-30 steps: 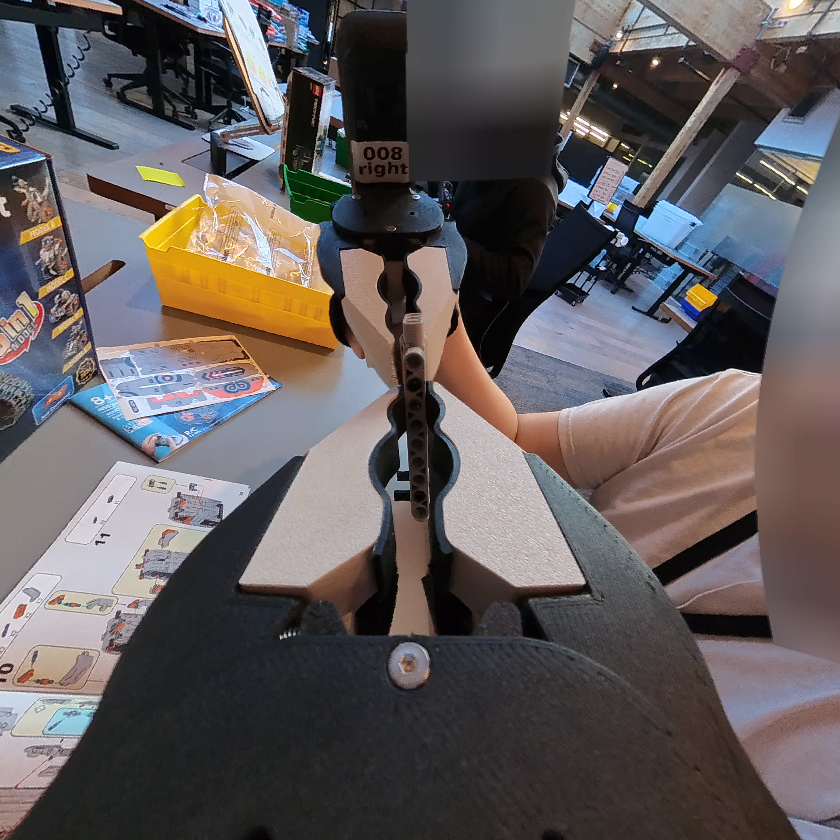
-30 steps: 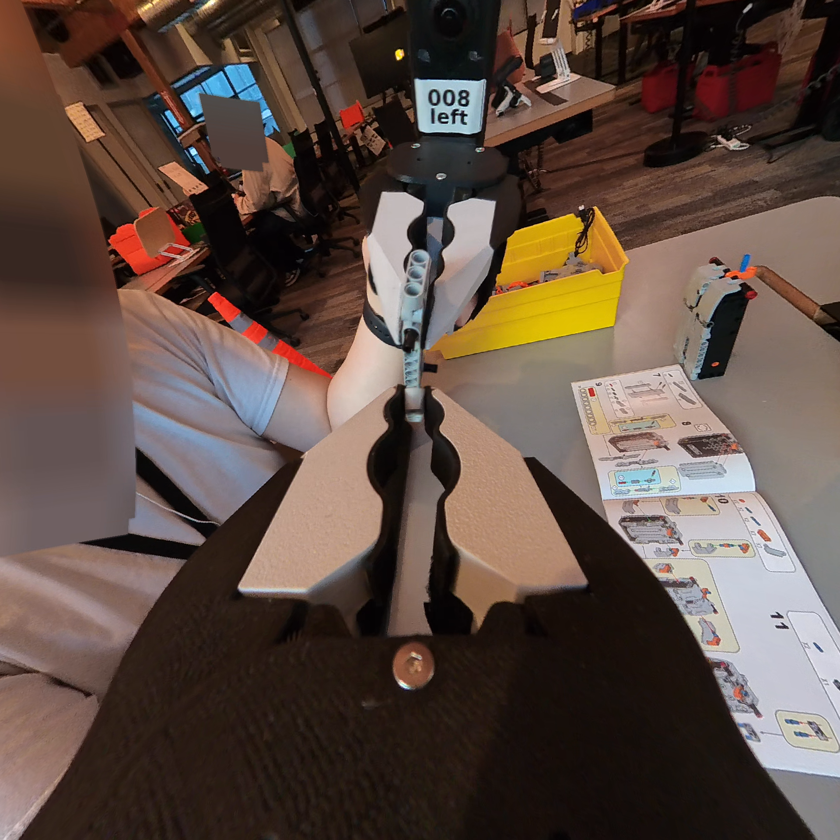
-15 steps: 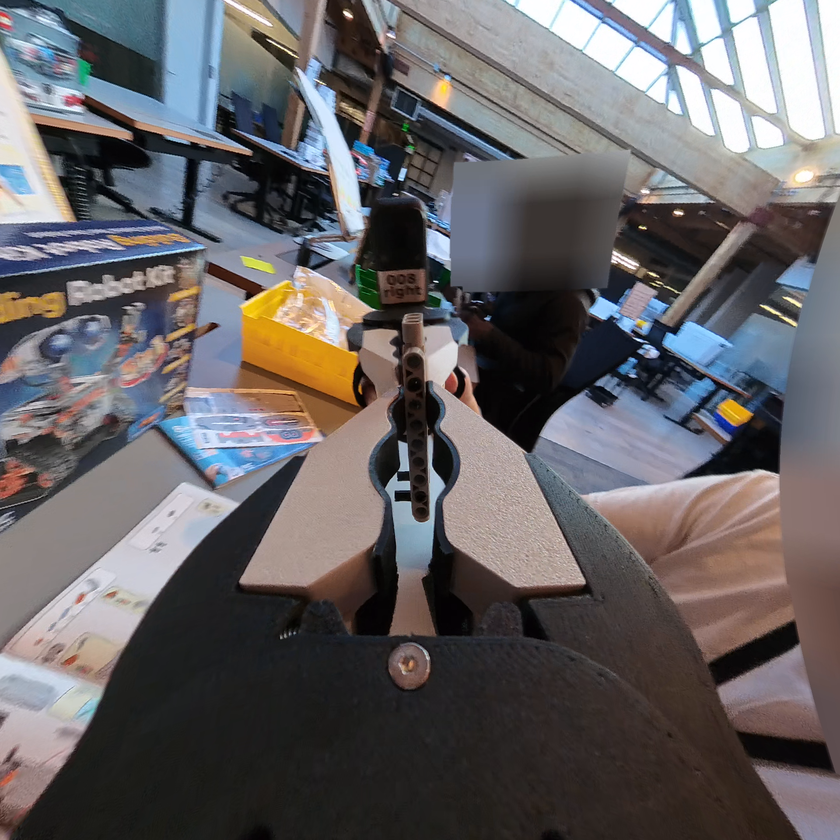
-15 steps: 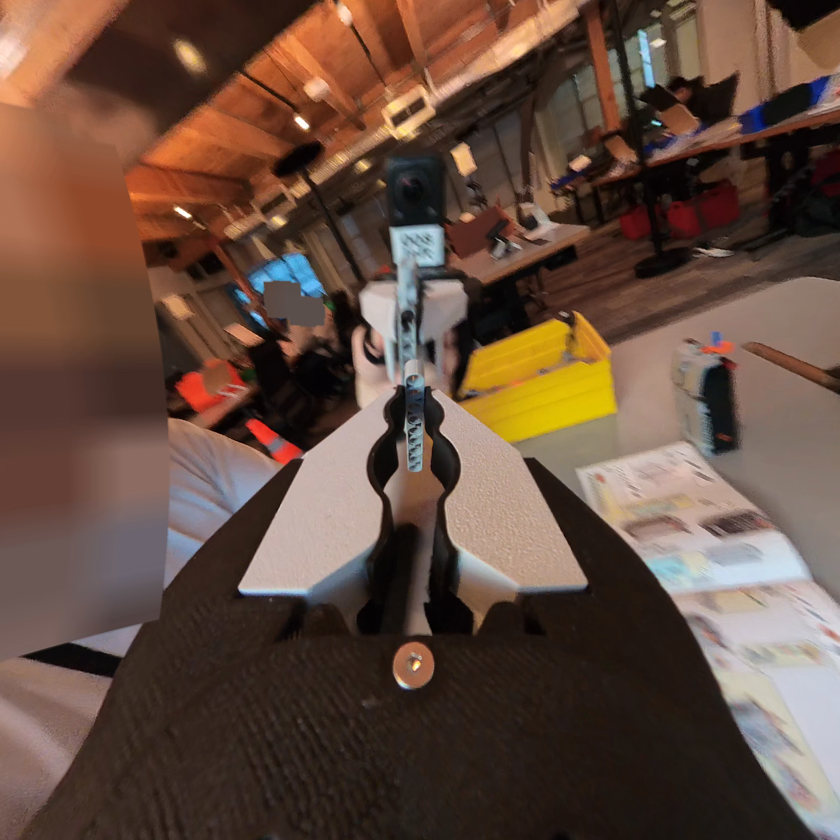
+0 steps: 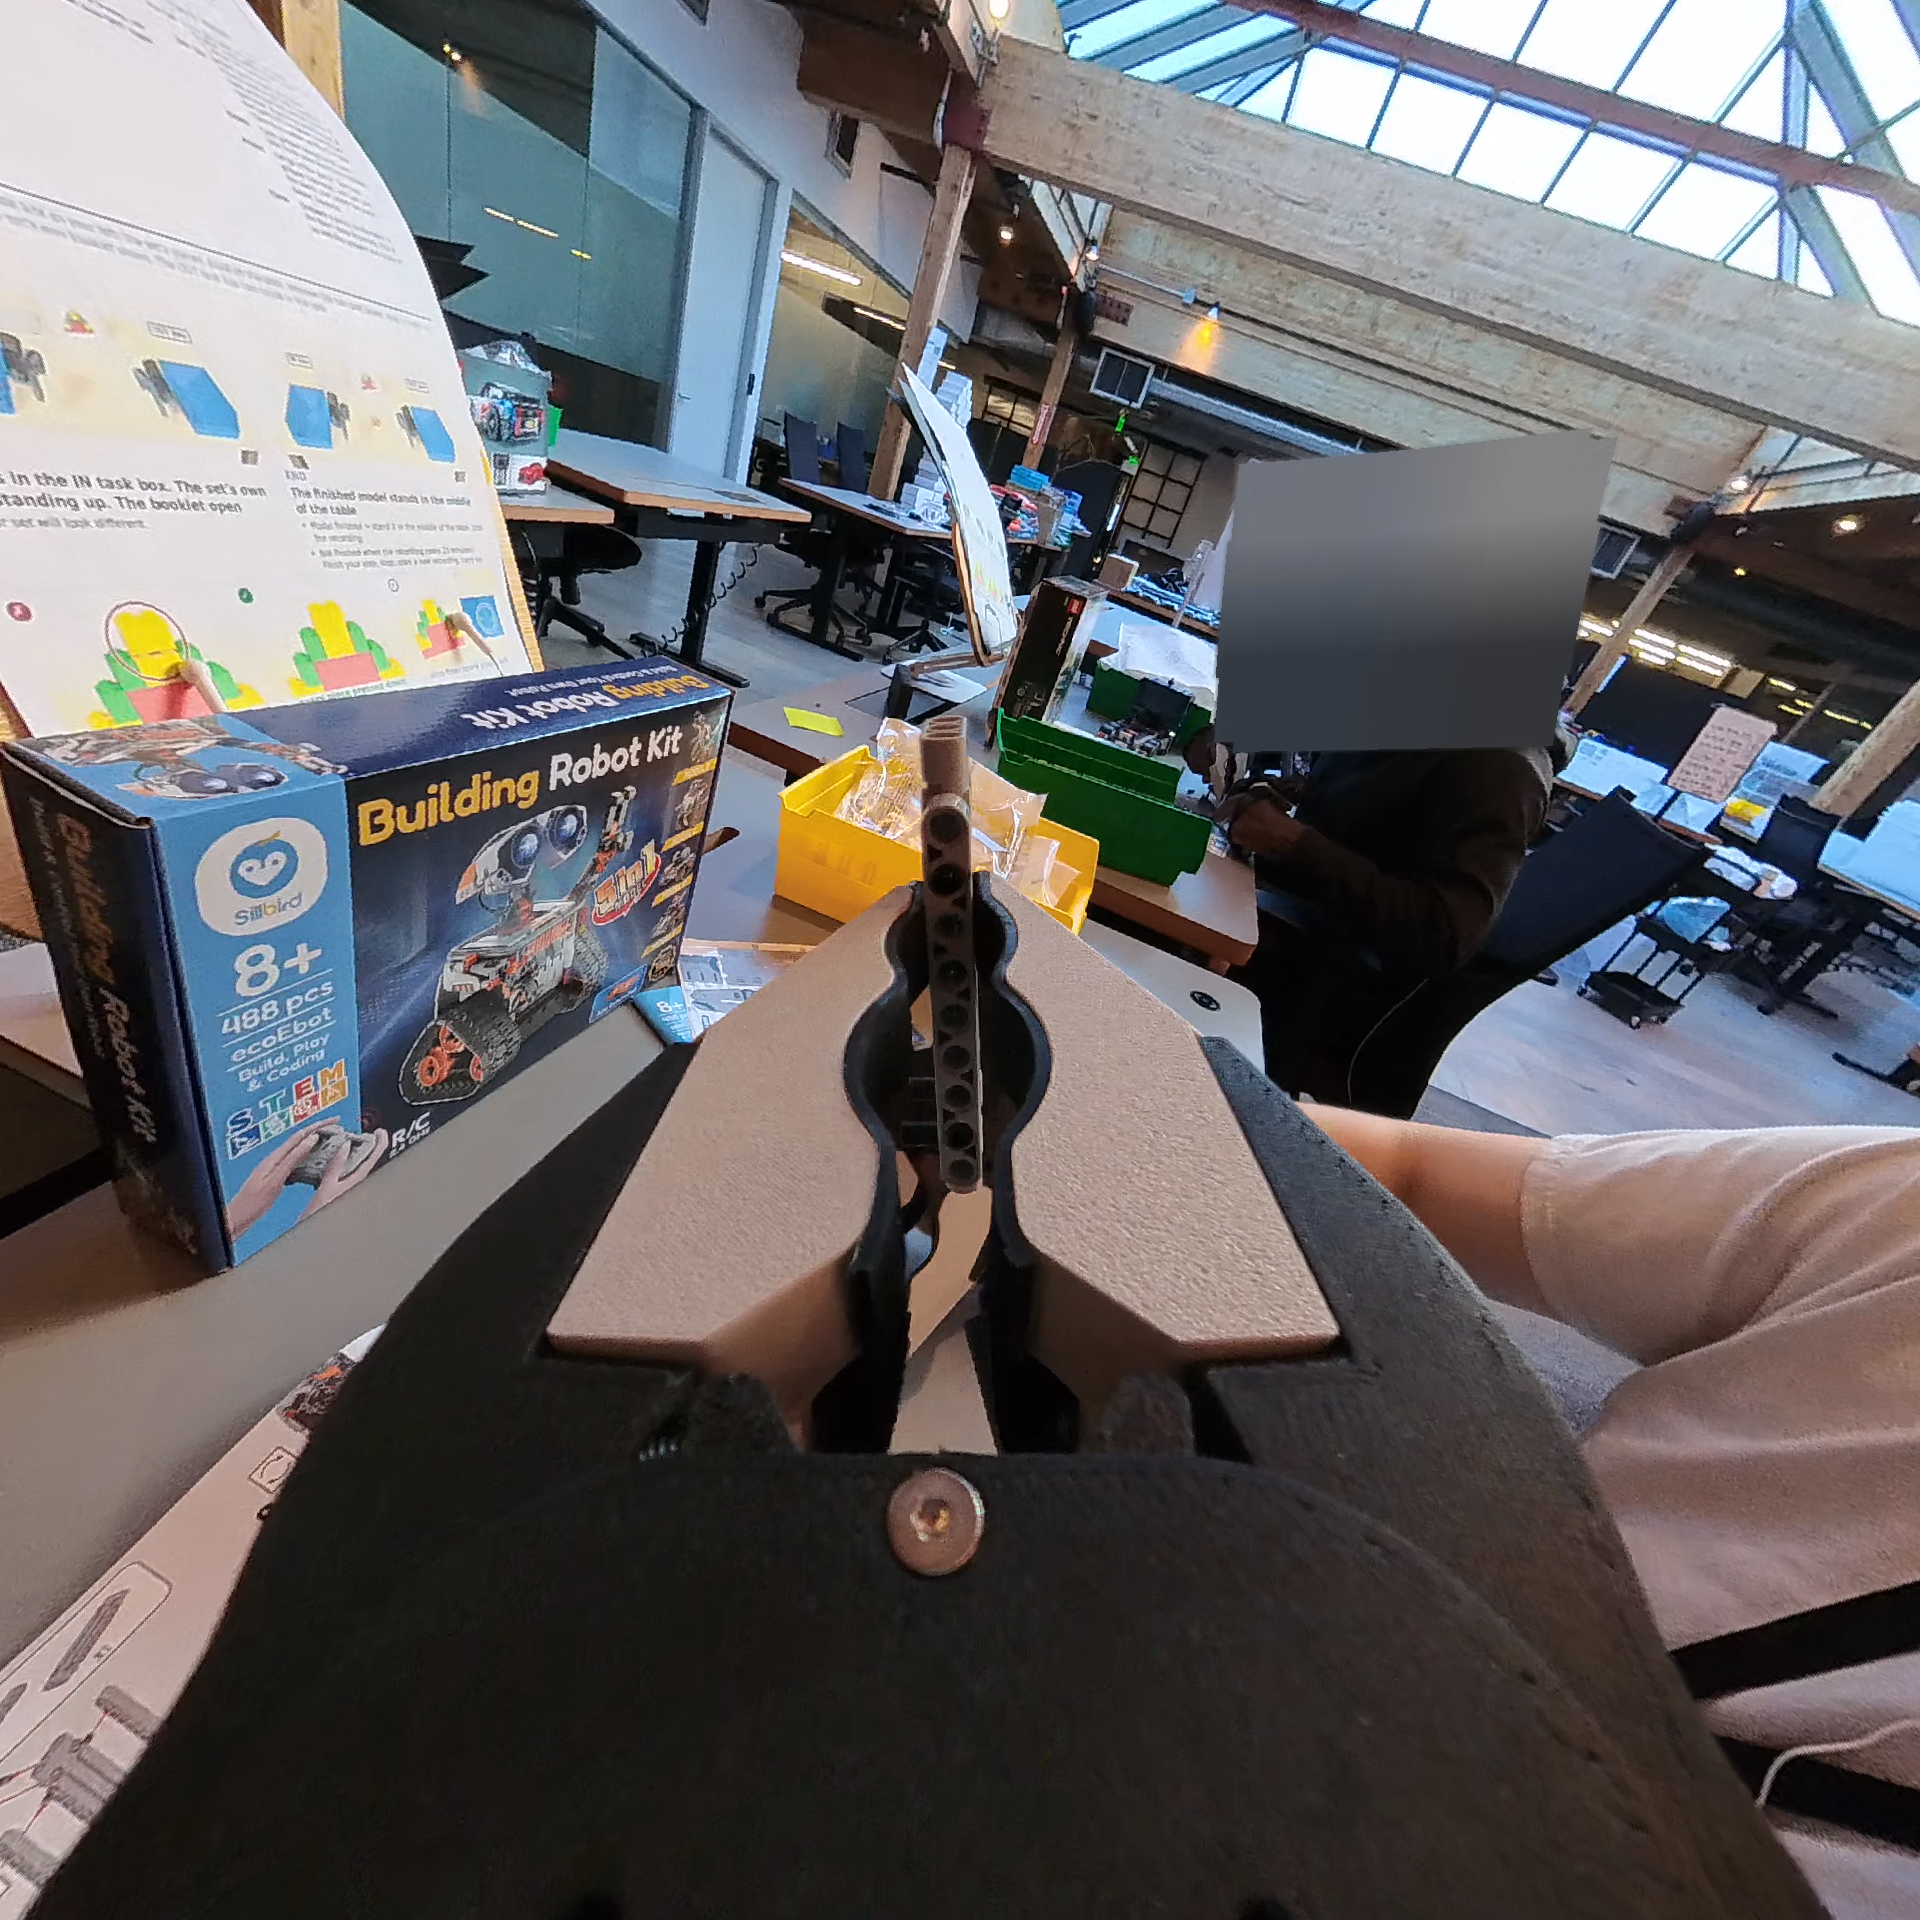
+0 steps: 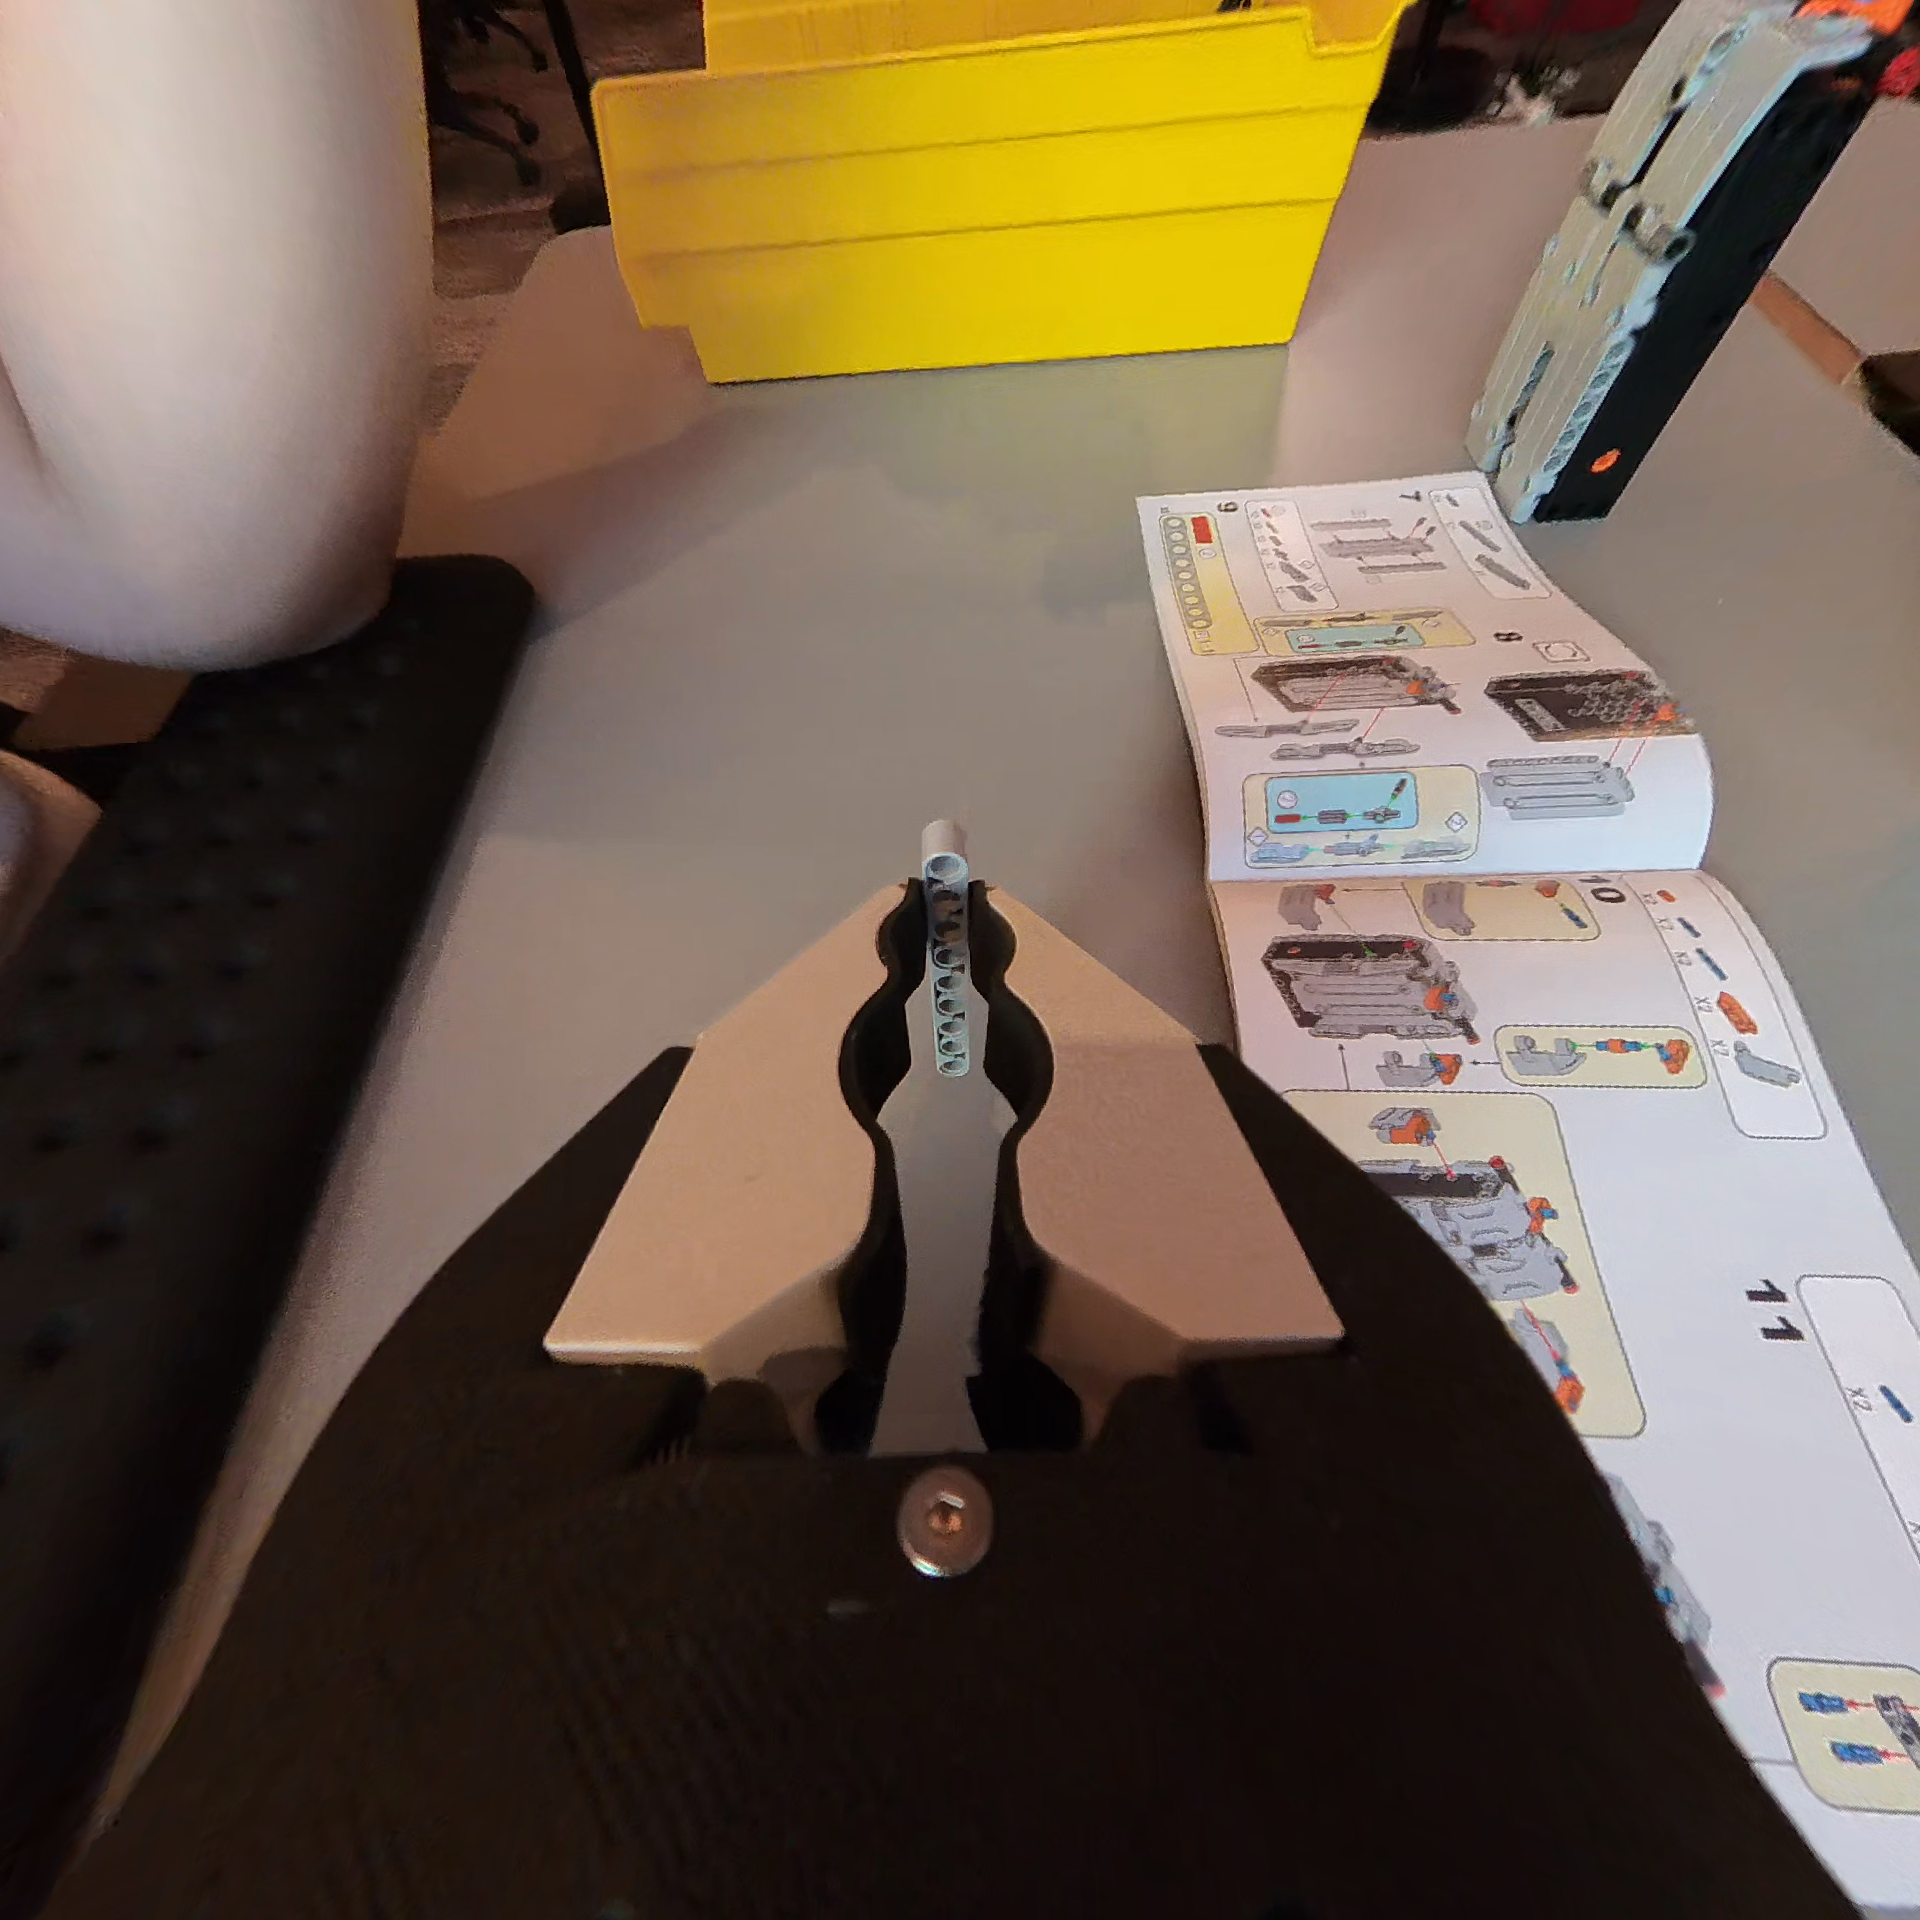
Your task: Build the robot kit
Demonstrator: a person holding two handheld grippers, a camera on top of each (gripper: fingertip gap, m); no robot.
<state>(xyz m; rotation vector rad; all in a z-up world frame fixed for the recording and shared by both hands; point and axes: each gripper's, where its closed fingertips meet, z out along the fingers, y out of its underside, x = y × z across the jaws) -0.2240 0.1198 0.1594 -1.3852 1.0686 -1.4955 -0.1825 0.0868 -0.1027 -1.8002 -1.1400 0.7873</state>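
Observation:
My left gripper [image 5: 951,899] is shut on a dark grey beam with a row of holes [image 5: 954,1039]. The beam stands upright between the jaws and its tan end sticks out past the tips. My right gripper [image 6: 948,891] is shut on a light grey holed beam [image 6: 948,987], held above the grey table [image 6: 779,623] and pointing down at it. Neither gripper shows in the other's view.
A blue kit box [image 5: 364,935], a yellow bin of bags [image 5: 831,862] and a green bin [image 5: 1101,800] stand ahead of the left gripper. Near the right gripper are an open booklet [image 6: 1455,935], a yellow bin [image 6: 987,208], a grey-black assembly [image 6: 1662,260] and a black mat [image 6: 208,935]. One gripper's finger ends stand about 25 cm off the other's. My right gripper is the nearer one to the grey-black assembly [image 6: 1662,260]: about 25 cm, against 30 cm.
The two grippers faced each other with the beams end to end; they have drawn apart. The right one has tipped down toward the table, the left one has swung up and left.

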